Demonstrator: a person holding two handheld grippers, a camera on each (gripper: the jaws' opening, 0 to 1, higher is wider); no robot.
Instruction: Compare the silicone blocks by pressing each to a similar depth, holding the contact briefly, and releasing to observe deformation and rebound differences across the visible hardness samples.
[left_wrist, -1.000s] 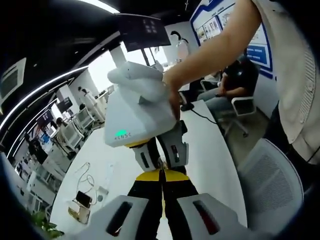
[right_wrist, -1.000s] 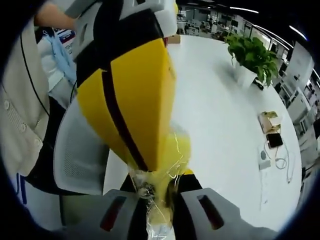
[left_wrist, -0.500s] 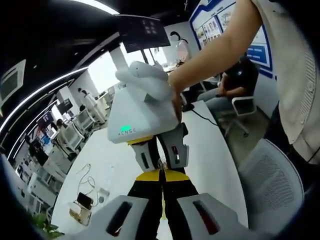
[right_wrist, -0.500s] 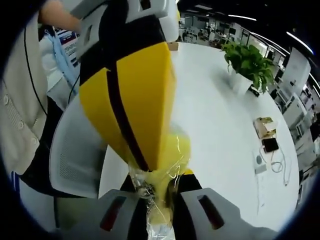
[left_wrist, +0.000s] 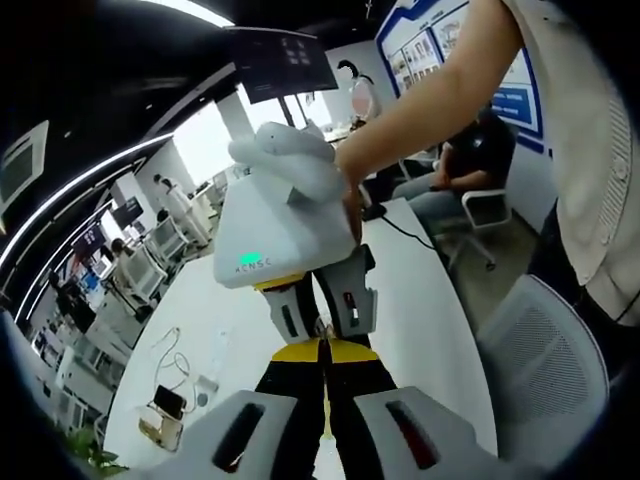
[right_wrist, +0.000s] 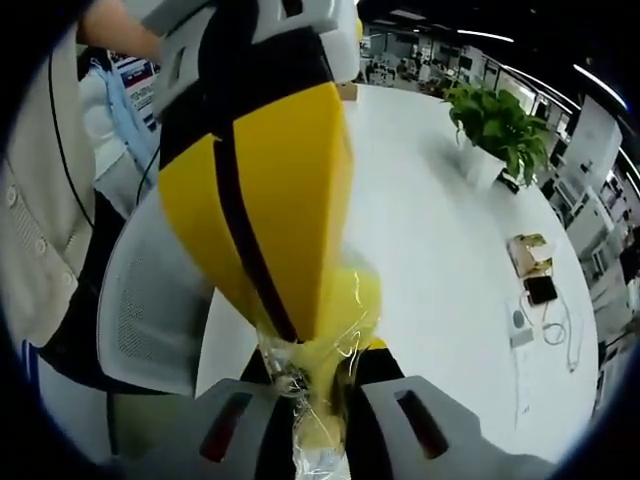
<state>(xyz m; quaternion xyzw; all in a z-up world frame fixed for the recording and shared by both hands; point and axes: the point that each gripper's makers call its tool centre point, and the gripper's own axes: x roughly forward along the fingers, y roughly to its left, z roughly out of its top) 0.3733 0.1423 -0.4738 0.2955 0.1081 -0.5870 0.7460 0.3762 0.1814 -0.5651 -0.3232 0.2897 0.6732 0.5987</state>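
left gripper (left_wrist: 322, 420): jaws clenched on the near end of a yellow block (left_wrist: 322, 352), held up off the table.
right gripper (right_wrist: 315, 415): jaws clamped on the same block's other end, yellow block (right_wrist: 335, 300) in clear crinkled wrap; also seen opposite in the left view (left_wrist: 318, 312).
why: likely squeezing one sample from both ends mid-air to judge give.
table (right_wrist: 440, 240): white, below, well apart from the block.
other blocks: can't tell where.
background: plant (right_wrist: 500, 115), mesh chair (left_wrist: 545, 360), phone and cables (right_wrist: 545, 290).
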